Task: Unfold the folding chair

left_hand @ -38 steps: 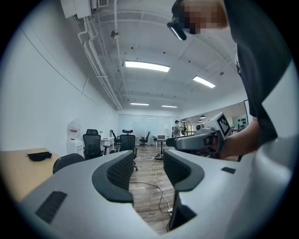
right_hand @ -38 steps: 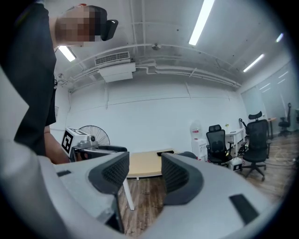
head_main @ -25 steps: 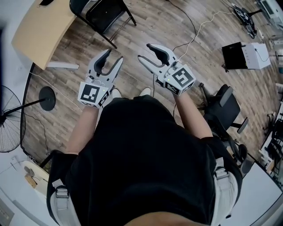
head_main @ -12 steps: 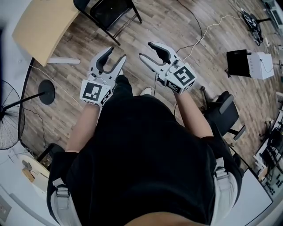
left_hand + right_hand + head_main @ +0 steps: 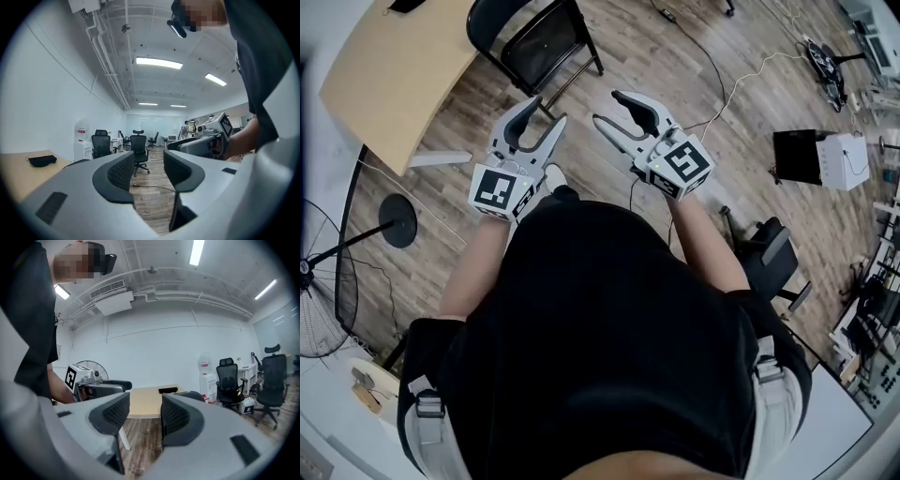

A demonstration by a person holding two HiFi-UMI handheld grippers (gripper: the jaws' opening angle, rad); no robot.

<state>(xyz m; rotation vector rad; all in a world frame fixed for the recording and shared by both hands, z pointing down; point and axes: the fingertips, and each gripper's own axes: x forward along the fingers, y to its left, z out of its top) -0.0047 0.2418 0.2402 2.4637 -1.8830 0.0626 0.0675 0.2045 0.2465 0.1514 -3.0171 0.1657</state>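
Observation:
The black folding chair [image 5: 536, 39] stands on the wood floor at the top of the head view, beside the wooden table [image 5: 389, 70]. My left gripper [image 5: 546, 111] is held level in front of the person, pointing toward the chair but short of it, open with nothing between its fingers. My right gripper [image 5: 609, 108] is beside it, a little to the right, also open and holding nothing. In the right gripper view a dark rounded edge of the chair [image 5: 192, 393] shows behind the jaws, and the left gripper [image 5: 93, 386] appears at the left.
A white table leg [image 5: 439, 160] slants down near the left gripper. A standing fan [image 5: 321, 281] and a round black base [image 5: 398, 208] are at the left. An office chair [image 5: 769, 253], a black-and-white box [image 5: 825, 148] and floor cables [image 5: 722, 61] lie to the right.
The person has walked forward: the folding chair and table have come further into view and closer to both grippers. The jaws of both grippers stand as before.

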